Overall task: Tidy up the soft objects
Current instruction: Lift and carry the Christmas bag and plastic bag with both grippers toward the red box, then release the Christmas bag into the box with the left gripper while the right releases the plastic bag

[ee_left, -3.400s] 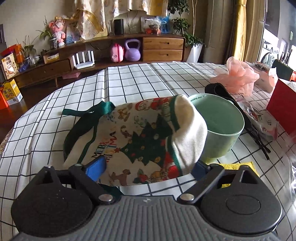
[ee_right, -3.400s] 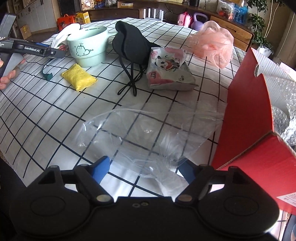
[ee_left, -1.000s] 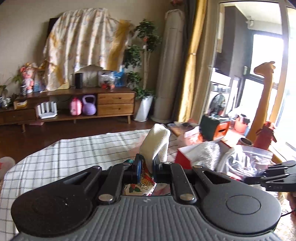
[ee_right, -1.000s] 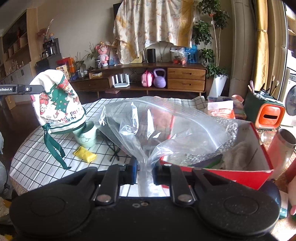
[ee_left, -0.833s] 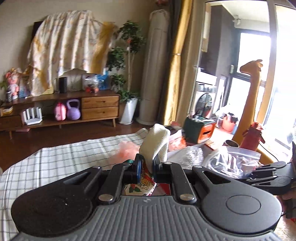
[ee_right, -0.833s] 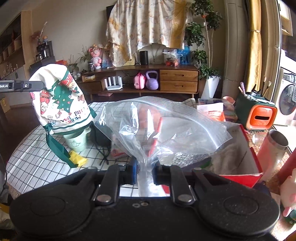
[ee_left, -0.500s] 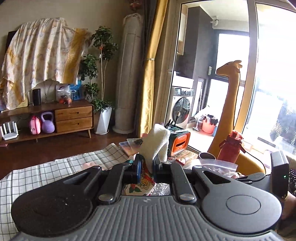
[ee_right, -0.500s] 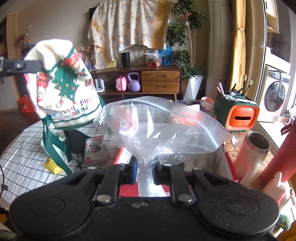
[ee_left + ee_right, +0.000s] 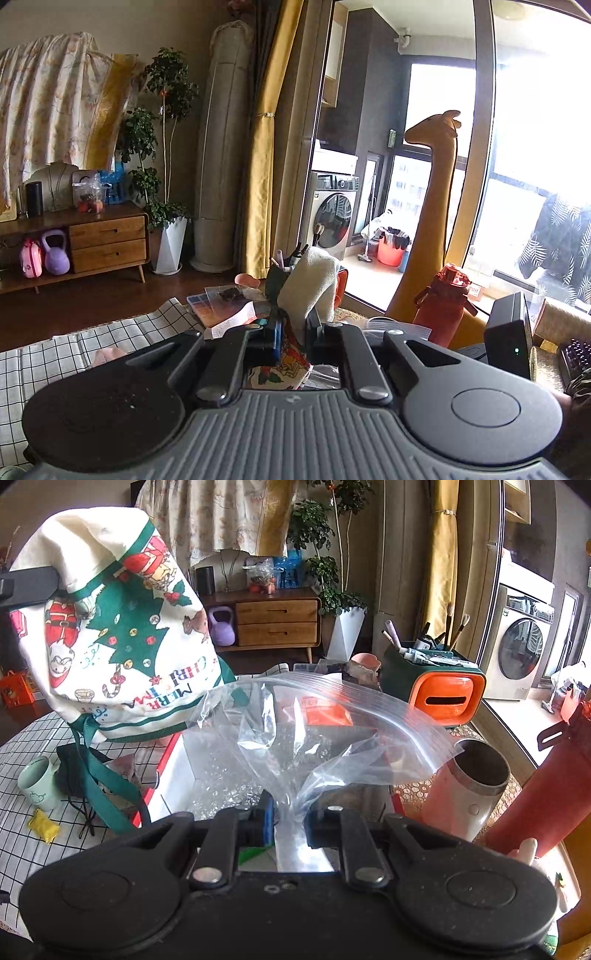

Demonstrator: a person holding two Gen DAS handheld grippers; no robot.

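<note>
My left gripper (image 9: 294, 328) is shut on a cream Christmas cloth bag (image 9: 308, 282), held high in the air. In the right wrist view the bag (image 9: 110, 627) hangs upside down at upper left, its green straps (image 9: 107, 786) dangling over the red box (image 9: 173, 760). My right gripper (image 9: 290, 821) is shut on a clear plastic zip bag (image 9: 314, 727), held up above the box's bubble-wrap lining (image 9: 221, 775).
On the checked tablecloth (image 9: 22, 845) lie a mint mug (image 9: 37, 782), a yellow sponge (image 9: 44, 829) and a black cloth (image 9: 74, 771). An orange-green brush holder (image 9: 432, 683), a steel cup (image 9: 469, 786) and a red bottle (image 9: 546, 794) stand to the right.
Both grippers closed on their bags, lifted them off the table and swung right. The Christmas bag now hangs closer to the plastic bag, over the red box.
</note>
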